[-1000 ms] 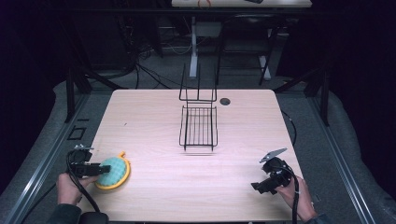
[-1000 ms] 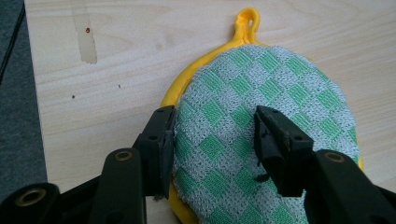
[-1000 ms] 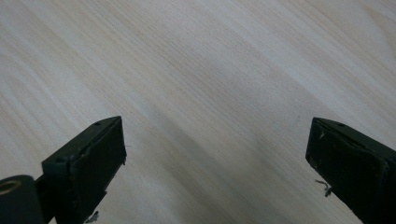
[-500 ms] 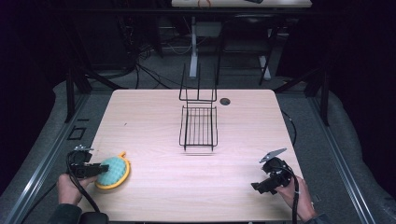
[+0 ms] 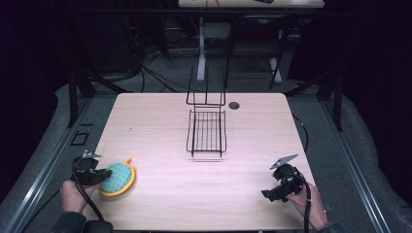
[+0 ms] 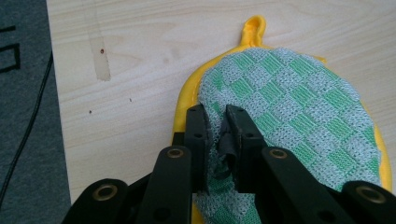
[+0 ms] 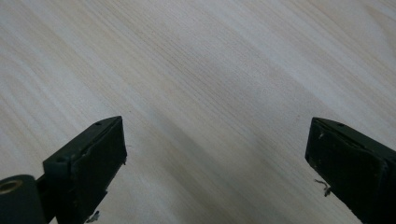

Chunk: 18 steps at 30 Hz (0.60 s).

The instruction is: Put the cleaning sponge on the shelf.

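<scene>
A round pot holder [image 5: 120, 177] with a green and white checked face and a yellow rim lies flat at the table's front left. My left gripper [image 5: 103, 175] reaches it from the left. Its jaws have just been closing and now pinch a fold of the checked cloth [image 6: 299, 107] near the rim, so the left gripper [image 6: 217, 119] is shut on it. The yellow hanging loop [image 6: 254, 28] points away from me. At the front right, my right gripper [image 5: 267, 194] hovers low over bare wood, and the right gripper [image 7: 217, 140] stands wide open with nothing between its pads.
A black wire rack [image 5: 206, 131] stands in the middle of the pale wooden table [image 5: 155, 121], its tall back frame on the far side. A dark cable hole [image 5: 234, 105] lies just behind it to the right. The left table edge [image 6: 53, 116] runs close to the pot holder.
The left gripper's jaws have drawn together on the pot holder's near edge. Both hands and the pot holder stay where they were.
</scene>
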Tool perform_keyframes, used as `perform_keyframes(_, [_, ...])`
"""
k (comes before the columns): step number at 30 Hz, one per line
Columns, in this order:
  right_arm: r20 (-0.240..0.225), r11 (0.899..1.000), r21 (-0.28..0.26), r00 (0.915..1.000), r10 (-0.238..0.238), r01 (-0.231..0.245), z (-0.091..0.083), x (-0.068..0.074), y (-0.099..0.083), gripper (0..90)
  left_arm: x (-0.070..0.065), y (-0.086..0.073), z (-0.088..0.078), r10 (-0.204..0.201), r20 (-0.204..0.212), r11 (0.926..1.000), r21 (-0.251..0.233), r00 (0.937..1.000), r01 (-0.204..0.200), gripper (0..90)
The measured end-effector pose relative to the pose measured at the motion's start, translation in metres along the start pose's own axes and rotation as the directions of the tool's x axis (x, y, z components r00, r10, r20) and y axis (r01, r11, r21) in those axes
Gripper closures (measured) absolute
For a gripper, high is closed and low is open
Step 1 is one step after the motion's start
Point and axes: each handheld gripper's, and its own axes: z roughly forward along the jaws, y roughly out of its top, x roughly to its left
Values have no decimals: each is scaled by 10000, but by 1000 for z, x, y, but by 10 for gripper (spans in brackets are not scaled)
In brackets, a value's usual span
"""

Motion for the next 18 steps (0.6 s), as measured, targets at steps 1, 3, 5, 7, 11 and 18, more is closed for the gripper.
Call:
perform_keyframes(1, [0, 10000, 0, 10000, 2, -2, 0, 0, 0, 44, 0, 0, 0, 43, 3, 10000, 4, 10000, -43, 805])
perform_keyframes(3, [3, 10000, 3, 10000, -1, 1, 0, 0, 0, 44, 0, 0, 0, 46, 10, 10000, -8, 10000, -46, 807])
perform_keyframes(5, [1, 10000, -1, 10000, 2, -2, 0, 0, 0, 46, 1, 0, -1, 53, 61, 10000, -73, 10000, -53, 811])
perform_keyframes(7, [33, 10000, -81, 10000, -13, 13, -1, 0, 1, 48, 2, 0, -2, 32, 130, 9999, -116, 9999, -31, 818])
perform_keyframes(11, [45, 10000, -52, 10000, -10, 10, 0, 0, 0, 48, 2, 0, -2, 34, 108, 9999, -152, 9999, -33, 830])
perform_keyframes(18, [125, 9997, -209, 9999, -96, 99, -3, 1, 1, 50, 2, 1, -6, -35, 155, 9994, -343, 9999, 40, 848])
